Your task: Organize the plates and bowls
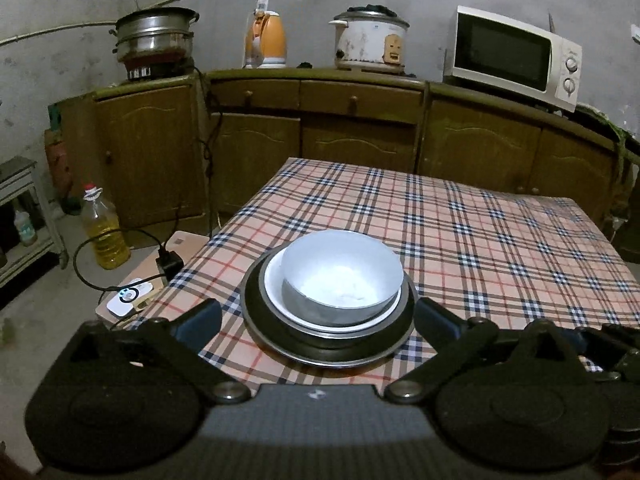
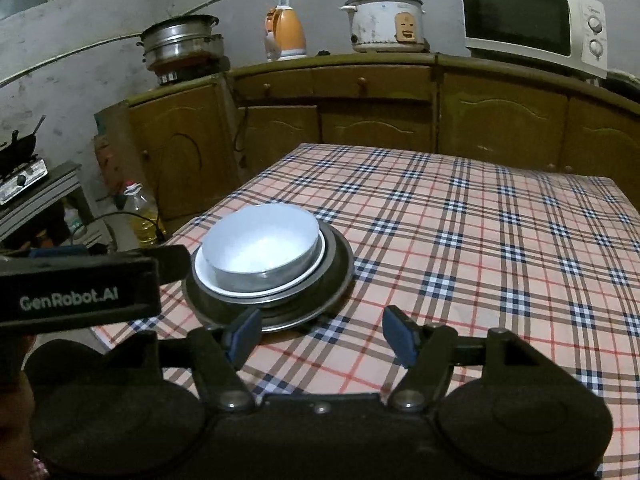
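Note:
A pale metal bowl (image 1: 342,270) (image 2: 262,246) sits on a white plate (image 1: 276,294) (image 2: 208,280), which rests in a stack of dark metal plates (image 1: 328,350) (image 2: 332,276) on the plaid table (image 1: 480,248) (image 2: 480,240). My left gripper (image 1: 318,318) is wide open just short of the stack, one fingertip on each side, touching nothing. My right gripper (image 2: 320,334) is open too, to the right of the stack's near edge, and its left pad (image 2: 246,332) is close to the rim. The left gripper's body (image 2: 80,284) shows at the left of the right wrist view.
Wooden cabinets (image 1: 360,132) line the far wall with a steamer pot (image 1: 154,34), an orange kettle (image 1: 266,40), a rice cooker (image 1: 370,40) and a microwave (image 1: 516,54) on top. An oil bottle (image 1: 104,232), a low stool with a charger (image 1: 160,272) and a shelf stand left of the table.

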A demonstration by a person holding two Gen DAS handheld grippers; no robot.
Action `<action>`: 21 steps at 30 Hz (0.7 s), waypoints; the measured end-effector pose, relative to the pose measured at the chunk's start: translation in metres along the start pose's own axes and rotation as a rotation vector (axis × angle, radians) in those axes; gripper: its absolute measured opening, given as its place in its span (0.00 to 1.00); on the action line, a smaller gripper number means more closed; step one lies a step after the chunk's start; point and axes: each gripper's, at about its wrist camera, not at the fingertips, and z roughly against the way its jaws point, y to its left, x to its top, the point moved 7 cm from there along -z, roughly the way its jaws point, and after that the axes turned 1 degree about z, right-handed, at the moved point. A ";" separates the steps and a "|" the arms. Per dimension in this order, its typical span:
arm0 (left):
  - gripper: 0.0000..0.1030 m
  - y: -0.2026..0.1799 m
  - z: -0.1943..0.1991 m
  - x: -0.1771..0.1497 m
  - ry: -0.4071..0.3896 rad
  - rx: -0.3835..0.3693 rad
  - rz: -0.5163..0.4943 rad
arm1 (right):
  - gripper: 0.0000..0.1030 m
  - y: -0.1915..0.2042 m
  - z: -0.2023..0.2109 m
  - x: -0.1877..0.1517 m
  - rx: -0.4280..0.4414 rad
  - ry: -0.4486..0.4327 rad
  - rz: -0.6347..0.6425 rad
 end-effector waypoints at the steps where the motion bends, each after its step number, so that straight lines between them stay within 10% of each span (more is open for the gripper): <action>1: 1.00 0.000 0.001 0.000 -0.001 -0.001 0.001 | 0.78 0.000 0.000 0.000 0.001 0.001 0.000; 21: 1.00 -0.003 0.004 -0.003 -0.014 -0.005 -0.002 | 0.78 0.003 -0.003 -0.001 0.007 0.006 0.010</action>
